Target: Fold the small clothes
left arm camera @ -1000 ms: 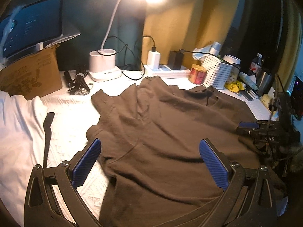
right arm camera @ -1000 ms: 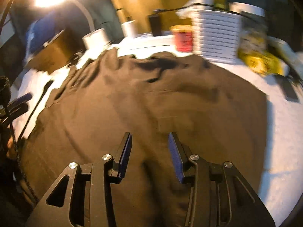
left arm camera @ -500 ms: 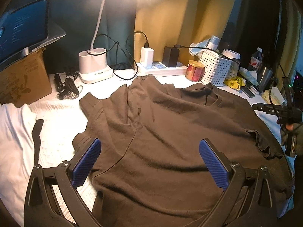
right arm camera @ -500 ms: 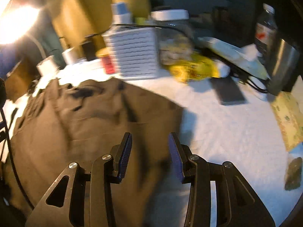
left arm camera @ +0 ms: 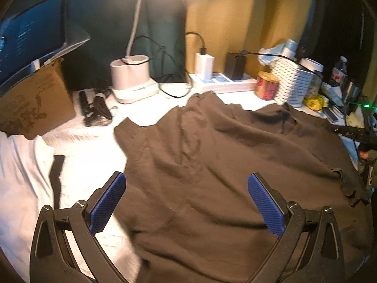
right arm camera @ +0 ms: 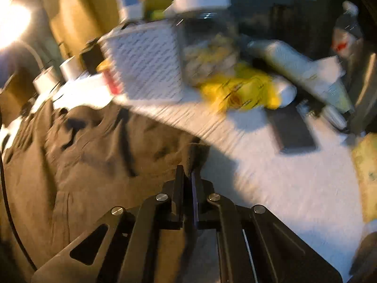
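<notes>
At the table's right side, the right gripper (right arm camera: 188,176) has just closed its jaws on the brown shirt's (left arm camera: 212,165) edge, a thin pinch that could slip, while the left gripper (left arm camera: 186,200) hangs spread wide.

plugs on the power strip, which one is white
The left plug, with a black cable rising from its top, is white. The plug beside it on the right is black.

Left gripper (left arm camera: 186,202) angled downward, its blue-padded jaws spread wide. Right gripper (right arm camera: 188,176) angled downward, jaws just closed tight, pinching brown cloth (right arm camera: 94,155).
</notes>
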`<state>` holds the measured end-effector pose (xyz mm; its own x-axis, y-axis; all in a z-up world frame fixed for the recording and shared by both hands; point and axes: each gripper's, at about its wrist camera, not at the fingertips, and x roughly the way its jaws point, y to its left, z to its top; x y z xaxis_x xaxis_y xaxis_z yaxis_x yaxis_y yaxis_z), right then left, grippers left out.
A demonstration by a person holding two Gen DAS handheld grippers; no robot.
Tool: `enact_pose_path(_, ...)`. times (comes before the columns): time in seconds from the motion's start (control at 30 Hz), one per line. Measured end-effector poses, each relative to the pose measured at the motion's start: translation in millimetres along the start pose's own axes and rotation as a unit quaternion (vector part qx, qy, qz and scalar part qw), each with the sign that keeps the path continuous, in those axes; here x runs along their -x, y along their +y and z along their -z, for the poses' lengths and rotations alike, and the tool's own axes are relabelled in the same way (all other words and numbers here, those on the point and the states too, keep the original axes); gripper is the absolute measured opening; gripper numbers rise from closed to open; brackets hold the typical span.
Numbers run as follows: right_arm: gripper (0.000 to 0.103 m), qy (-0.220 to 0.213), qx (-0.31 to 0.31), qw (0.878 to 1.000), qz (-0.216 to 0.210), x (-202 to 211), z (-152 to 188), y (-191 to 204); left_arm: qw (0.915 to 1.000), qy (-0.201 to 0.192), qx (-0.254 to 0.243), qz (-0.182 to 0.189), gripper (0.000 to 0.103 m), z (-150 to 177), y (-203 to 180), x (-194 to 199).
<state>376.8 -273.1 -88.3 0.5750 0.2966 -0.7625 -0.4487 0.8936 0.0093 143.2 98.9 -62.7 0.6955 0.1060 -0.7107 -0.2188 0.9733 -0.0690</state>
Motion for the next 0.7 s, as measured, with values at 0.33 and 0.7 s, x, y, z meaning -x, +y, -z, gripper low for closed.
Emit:
enact_pose_path(0.33, 0.006, 0.001, -0.011, 0.999, 0.036, -11.0, -5.2, -27.6, 0.9995, 0.015, 0.005, -0.028, 0.100, -9.8, 46.3, -29.2)
enact_pose_path(0.7, 0.043, -0.033, -0.009, 0.997, 0.067, 42.1, -1.0, -10.9, 0.9981, 0.059, -0.018, 0.005, 0.057, -9.5, 61.2, -66.6)
